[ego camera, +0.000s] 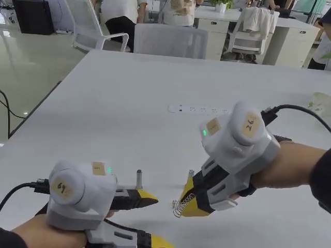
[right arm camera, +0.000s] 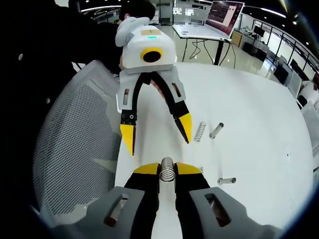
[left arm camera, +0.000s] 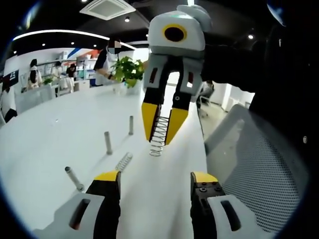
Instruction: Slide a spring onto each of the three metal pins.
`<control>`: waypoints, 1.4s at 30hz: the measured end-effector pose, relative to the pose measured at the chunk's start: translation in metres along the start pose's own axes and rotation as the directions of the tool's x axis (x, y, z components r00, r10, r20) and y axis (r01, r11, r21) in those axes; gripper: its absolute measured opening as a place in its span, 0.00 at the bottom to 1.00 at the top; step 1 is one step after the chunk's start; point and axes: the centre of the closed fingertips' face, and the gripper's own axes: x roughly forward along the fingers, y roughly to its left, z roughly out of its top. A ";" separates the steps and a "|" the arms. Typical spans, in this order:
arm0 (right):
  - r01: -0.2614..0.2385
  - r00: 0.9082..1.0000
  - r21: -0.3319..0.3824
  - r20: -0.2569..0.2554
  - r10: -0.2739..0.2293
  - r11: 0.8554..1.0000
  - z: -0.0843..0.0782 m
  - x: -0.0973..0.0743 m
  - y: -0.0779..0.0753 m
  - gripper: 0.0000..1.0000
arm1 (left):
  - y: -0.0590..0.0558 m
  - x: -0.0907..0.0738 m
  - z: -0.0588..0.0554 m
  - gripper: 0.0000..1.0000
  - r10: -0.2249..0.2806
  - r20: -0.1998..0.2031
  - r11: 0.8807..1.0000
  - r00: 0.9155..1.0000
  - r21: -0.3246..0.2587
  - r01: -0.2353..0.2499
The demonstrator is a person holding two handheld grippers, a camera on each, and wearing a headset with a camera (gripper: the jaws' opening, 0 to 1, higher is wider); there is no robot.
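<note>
The first fitting step appears to be in hand. A spring [left arm camera: 159,133] is clamped between the tips of the right tool [right arm camera: 168,170], held above the worktop [ego camera: 129,103] and just short of the pins. The left tool [left arm camera: 155,178] is held slack, its jaws spread with nothing between them. In the left gripper view a far pin [left arm camera: 131,125], a middle pin [left arm camera: 107,143] and a near pin [left arm camera: 74,178] are seen standing apart on the worktop, all seemingly bare, and a second spring [left arm camera: 123,161] is seen lying flat near the middle pin. The held spring's long axis is seen to run in line with the right tool's jaws, its free end slanted down towards the worktop and the left tool. For the next move, the spring would need to be tipped upright, its open end centred over a pin's top, and then lowered.
</note>
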 end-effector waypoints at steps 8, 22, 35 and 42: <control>0.017 1.000 0.017 -0.019 -0.016 1.000 -0.011 -0.008 -0.005 0.08 | 0.006 -0.011 -0.006 0.58 0.038 0.002 0.999 0.999 -0.018 -0.038; 0.063 0.997 0.053 -0.058 -0.060 0.997 -0.036 -0.030 -0.020 0.08 | 0.015 -0.031 -0.011 0.63 0.116 0.022 0.992 0.993 -0.046 -0.115; 0.108 0.989 0.076 -0.105 -0.099 0.991 -0.057 -0.053 -0.041 0.08 | 0.021 -0.041 -0.013 0.64 0.160 0.039 0.985 0.986 -0.069 -0.157; 0.135 0.983 0.094 -0.137 -0.121 0.986 -0.072 -0.063 -0.055 0.08 | 0.020 -0.041 -0.015 0.63 0.166 0.041 0.983 0.985 -0.081 -0.163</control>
